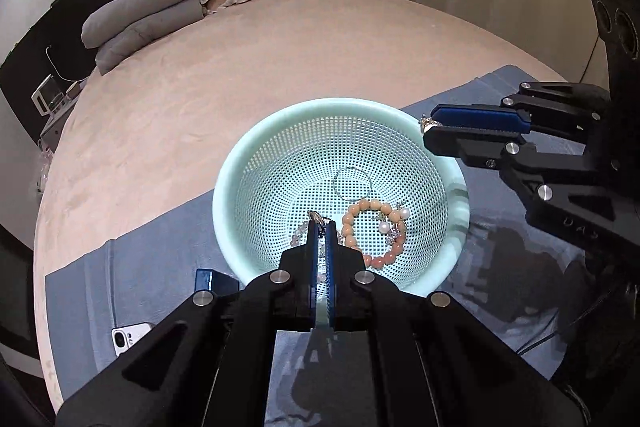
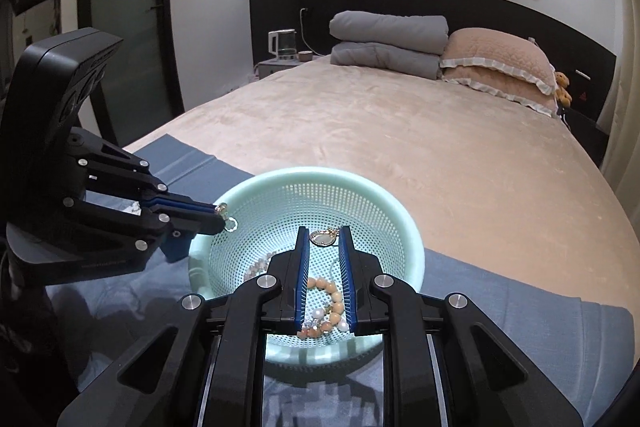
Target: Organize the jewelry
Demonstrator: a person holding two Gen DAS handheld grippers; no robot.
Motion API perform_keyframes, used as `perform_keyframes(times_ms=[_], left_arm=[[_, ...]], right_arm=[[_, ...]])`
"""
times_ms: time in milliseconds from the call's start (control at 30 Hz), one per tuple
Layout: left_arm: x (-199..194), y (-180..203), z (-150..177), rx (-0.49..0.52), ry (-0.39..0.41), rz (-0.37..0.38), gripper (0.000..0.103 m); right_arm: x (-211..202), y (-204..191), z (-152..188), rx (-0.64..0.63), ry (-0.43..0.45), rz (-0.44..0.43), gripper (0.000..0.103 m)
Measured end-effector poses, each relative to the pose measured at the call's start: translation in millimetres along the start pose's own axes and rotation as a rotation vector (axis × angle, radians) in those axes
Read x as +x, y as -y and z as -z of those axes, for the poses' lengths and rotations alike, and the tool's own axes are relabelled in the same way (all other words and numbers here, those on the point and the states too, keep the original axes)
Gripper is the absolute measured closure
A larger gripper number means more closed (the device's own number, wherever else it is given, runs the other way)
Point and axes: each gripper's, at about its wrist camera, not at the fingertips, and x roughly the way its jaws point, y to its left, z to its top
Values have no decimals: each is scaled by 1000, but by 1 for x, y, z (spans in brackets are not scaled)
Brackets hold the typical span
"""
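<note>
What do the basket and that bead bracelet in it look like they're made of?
Basket: likely moulded plastic, matte mint green, judging by its uniform perforated grid and thick smooth rim. Bead bracelet: round, glossy peach-pink beads, possibly stone, coral or resin, with pearl-like white beads; the look leaves this open.

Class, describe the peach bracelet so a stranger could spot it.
On the bed's blue cloth stands a mint mesh basket. Inside lies the bracelet: peach beads with white pearls, unlike the plain thin bangle beside it.
</note>
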Motion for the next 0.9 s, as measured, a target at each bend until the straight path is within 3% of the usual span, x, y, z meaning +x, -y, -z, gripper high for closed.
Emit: perform_keyframes(times_ms=[267,733,833,900], left_arm=[[42,-1,3,-20,-71,34,99],[62,1,15,-35,-117,52,99],[63,0,15,-37,-123,39,95],[62,1,15,-40,-122,38,85]], right_arm=[[32,6,16,26,-72,-18,89],[43,11,26,49,-108,-21,89],[43,13,26,51,-110,-9,87],[42,14,27,57,-109,-5,86]])
